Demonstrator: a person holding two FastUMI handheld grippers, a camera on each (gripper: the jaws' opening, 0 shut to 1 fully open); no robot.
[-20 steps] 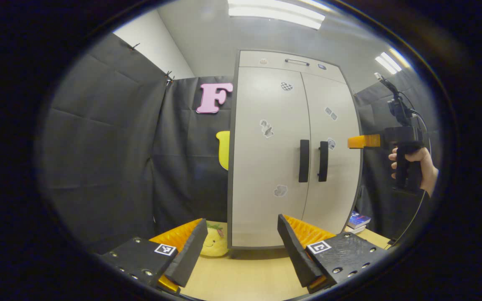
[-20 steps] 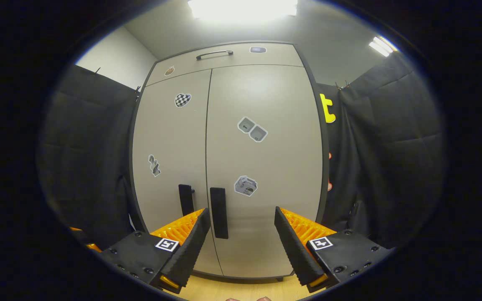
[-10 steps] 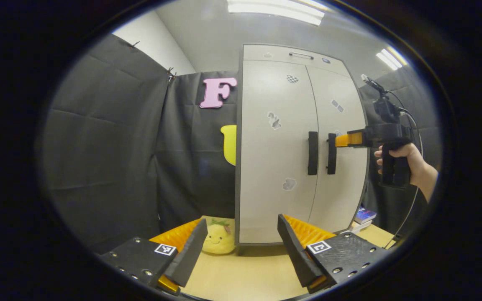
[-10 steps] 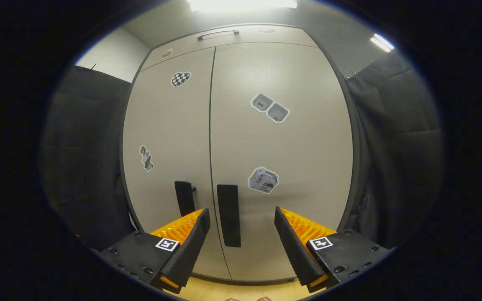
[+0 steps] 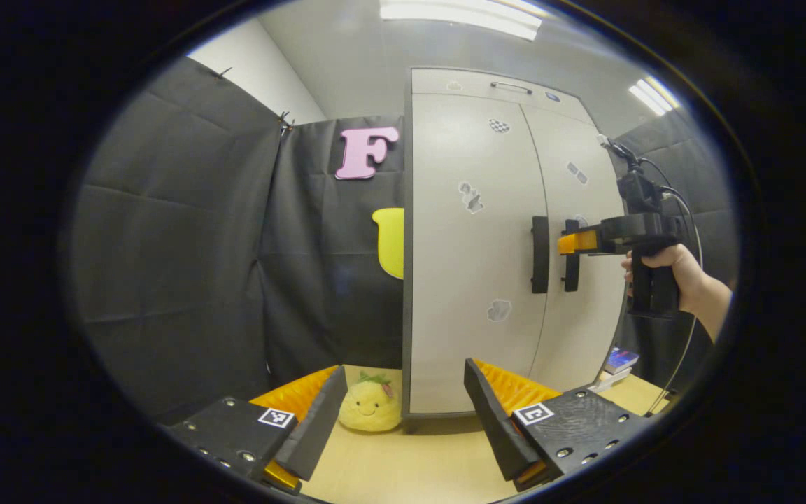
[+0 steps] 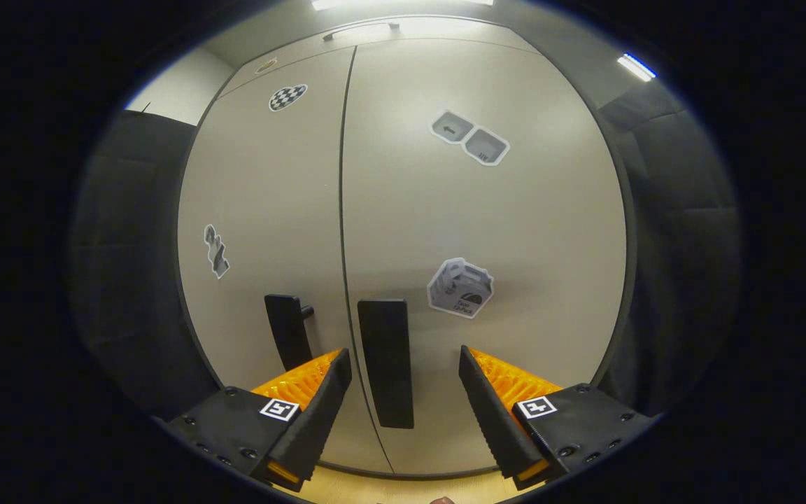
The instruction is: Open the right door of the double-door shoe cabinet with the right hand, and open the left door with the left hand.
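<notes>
Both doors shut; right gripper point(image 6: 403, 392) spread wide at right handle point(image 6: 385, 362); left gripper point(image 5: 403, 413) spread wide, far back.

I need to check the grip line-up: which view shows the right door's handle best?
The right gripper view: the right door's handle stands large between the open fingers of the right hand-held gripper. The left gripper view shows it small and distant.

The shoe cabinet point(image 5: 473, 280) stands on the bench point(image 5: 410, 469) with a plush toy point(image 5: 373, 407) just beside its left foot, books point(image 5: 618, 362) at its right, and the right claw point(image 5: 565, 243) before the right door's handle point(image 6: 385, 362).
</notes>
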